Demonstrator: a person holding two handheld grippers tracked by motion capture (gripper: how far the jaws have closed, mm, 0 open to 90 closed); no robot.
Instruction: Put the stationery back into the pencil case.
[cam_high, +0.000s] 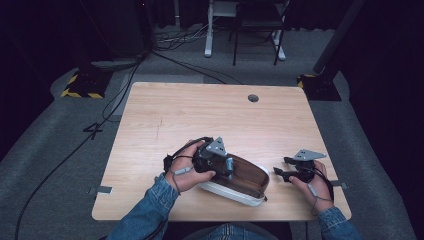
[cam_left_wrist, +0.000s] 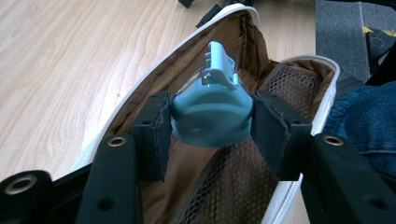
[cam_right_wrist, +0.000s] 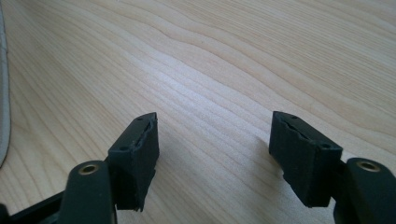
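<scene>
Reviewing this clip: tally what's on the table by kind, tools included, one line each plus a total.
Open white pouch with brown lining: 1
Light blue clip, held by the left tool over the pouch's opening: 1
Hand-held tools, left tool and right tool: 2
Total: 4

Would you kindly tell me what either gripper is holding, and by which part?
The left gripper clamps a light blue plastic claw clip by its rounded body, over the open white brown-lined pouch. The right gripper is open, holding nothing.
</scene>
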